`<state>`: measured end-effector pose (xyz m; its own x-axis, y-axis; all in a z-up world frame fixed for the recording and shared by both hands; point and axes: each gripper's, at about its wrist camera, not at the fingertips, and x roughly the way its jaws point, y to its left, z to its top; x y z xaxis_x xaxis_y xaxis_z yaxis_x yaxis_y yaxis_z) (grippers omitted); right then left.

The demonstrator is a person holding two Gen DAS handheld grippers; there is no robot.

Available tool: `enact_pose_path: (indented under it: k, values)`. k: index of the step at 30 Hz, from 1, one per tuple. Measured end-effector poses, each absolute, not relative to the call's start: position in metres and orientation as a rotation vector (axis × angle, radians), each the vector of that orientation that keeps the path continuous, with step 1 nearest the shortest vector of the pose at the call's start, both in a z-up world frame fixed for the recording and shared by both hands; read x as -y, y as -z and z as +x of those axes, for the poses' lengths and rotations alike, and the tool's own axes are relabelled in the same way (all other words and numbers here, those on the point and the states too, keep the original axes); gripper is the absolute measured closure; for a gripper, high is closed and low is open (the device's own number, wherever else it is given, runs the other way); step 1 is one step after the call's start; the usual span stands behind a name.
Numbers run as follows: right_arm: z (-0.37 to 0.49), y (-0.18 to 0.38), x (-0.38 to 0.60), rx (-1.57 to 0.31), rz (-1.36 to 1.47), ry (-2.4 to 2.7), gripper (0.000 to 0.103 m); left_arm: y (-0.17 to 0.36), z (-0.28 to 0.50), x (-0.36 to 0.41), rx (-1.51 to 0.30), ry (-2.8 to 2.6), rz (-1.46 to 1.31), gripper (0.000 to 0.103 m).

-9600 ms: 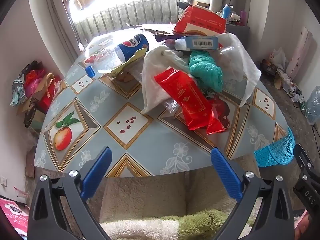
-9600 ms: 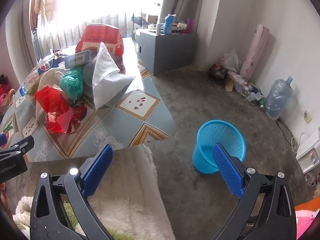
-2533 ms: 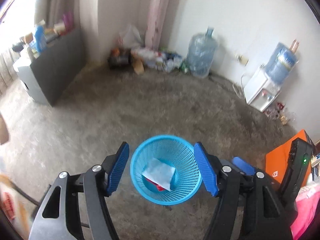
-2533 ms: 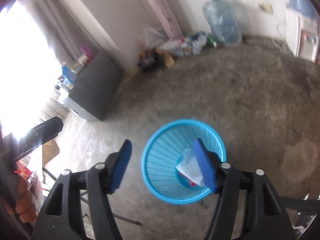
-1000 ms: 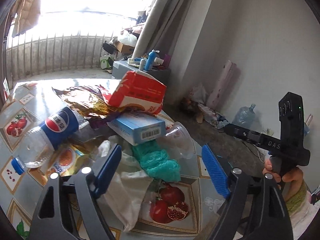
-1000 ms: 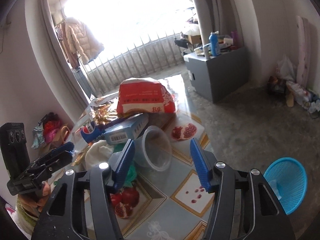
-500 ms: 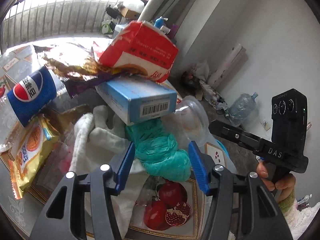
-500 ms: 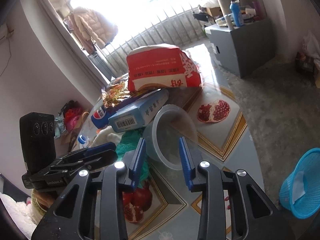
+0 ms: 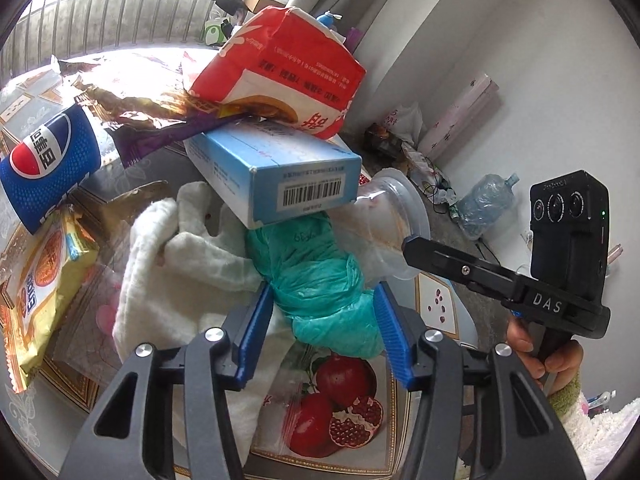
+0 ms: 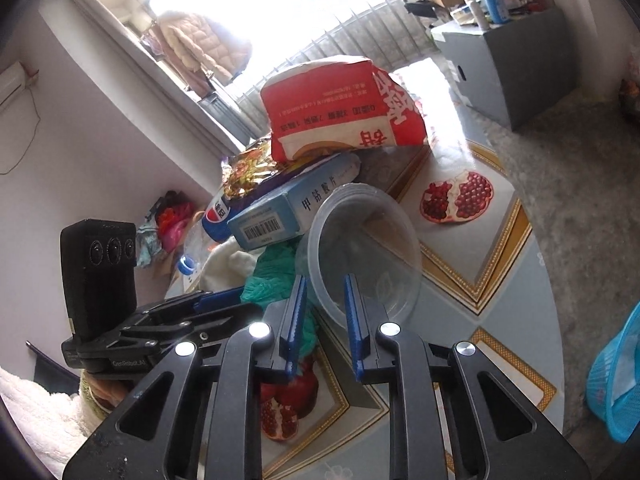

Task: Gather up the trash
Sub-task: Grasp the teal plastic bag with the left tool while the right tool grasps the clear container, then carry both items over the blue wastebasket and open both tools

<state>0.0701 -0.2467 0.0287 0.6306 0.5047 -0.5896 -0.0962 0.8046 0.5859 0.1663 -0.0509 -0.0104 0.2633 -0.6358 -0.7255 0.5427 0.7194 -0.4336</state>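
Trash heaped mid-frame: left gripper (image 9: 322, 312) clenched on green bag (image 9: 320, 280), jaws just closing; right gripper (image 10: 322, 312) narrowing astride clear cup (image 10: 362, 244) rim. Lift bag gently, sparing blue box (image 9: 276, 172) resting above.

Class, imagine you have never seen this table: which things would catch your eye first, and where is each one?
A big red bag tops the heap, resting on a blue box. In front, the left hand-held gripper has just been closing around a green plastic bag. Beside it, the right hand-held gripper has been closing over the rim of a clear plastic tub.
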Motion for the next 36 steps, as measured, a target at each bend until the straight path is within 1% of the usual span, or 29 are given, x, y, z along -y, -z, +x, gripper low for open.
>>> enact_pose_path:
  k: [1,3,9,26,32,36]
  values:
    - [0.071,-0.028,0.246,-0.827,0.543,-0.365,0.086,0.011,0.167,0.05,-1.034,0.799,-0.11,0.054]
    - [0.073,-0.025,0.245,-0.834,0.547,-0.372,0.091,0.01,0.166,0.047,-1.033,0.798,-0.117,0.056]
    - [0.069,-0.031,0.246,-0.815,0.559,-0.381,0.098,0.007,0.161,0.04,-1.028,0.801,-0.124,0.059]
    - [0.031,-0.047,0.259,-0.764,0.603,-0.313,0.099,-0.006,0.126,0.022,-1.052,0.873,-0.17,0.061]
    - [0.014,-0.051,0.262,-0.736,0.618,-0.262,0.099,-0.019,0.112,0.017,-1.033,0.927,-0.199,0.061]
    - [-0.002,-0.059,0.271,-0.686,0.65,-0.228,0.099,-0.035,0.11,0.03,-1.008,0.963,-0.178,0.061]
